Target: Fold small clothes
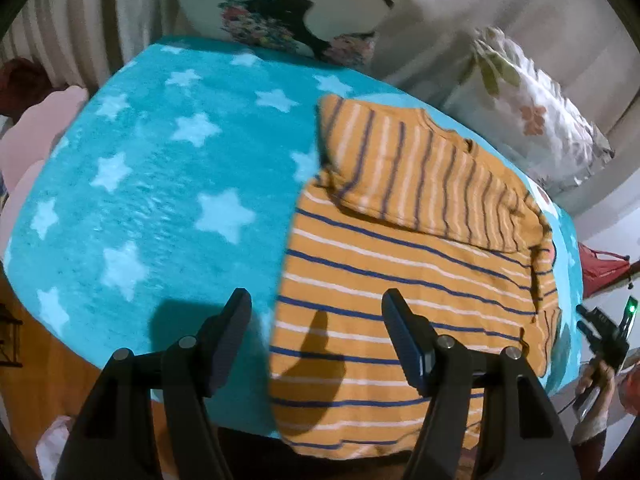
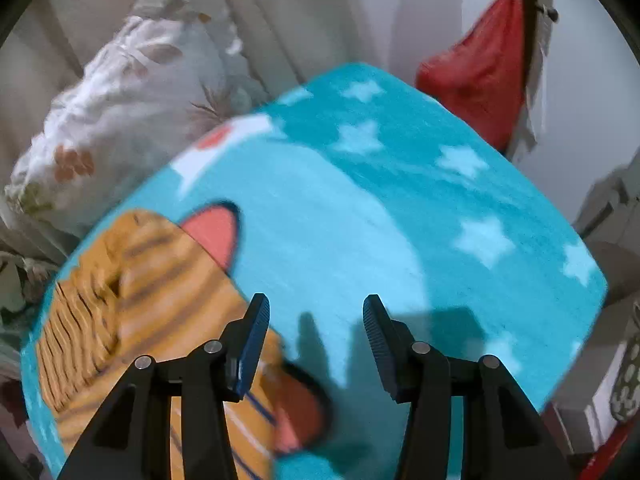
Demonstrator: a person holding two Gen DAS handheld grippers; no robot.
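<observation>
An orange shirt with blue and white stripes (image 1: 400,280) lies flat on a turquoise star blanket (image 1: 160,200), with one sleeve folded in across its upper part. My left gripper (image 1: 316,304) is open and empty, hovering above the shirt's near left edge. In the right wrist view the shirt (image 2: 152,300) sits at the lower left on the blanket (image 2: 400,220). My right gripper (image 2: 316,312) is open and empty above bare blanket, just right of the shirt. The right gripper also shows in the left wrist view (image 1: 604,332), off the blanket's right edge.
A white floral pillow (image 1: 528,108) (image 2: 120,112) lies behind the blanket. A red cloth (image 2: 480,72) hangs on a pole at the right. A floral-print wall piece (image 1: 280,24) stands beyond the far edge. The wooden floor (image 1: 52,360) shows at the lower left.
</observation>
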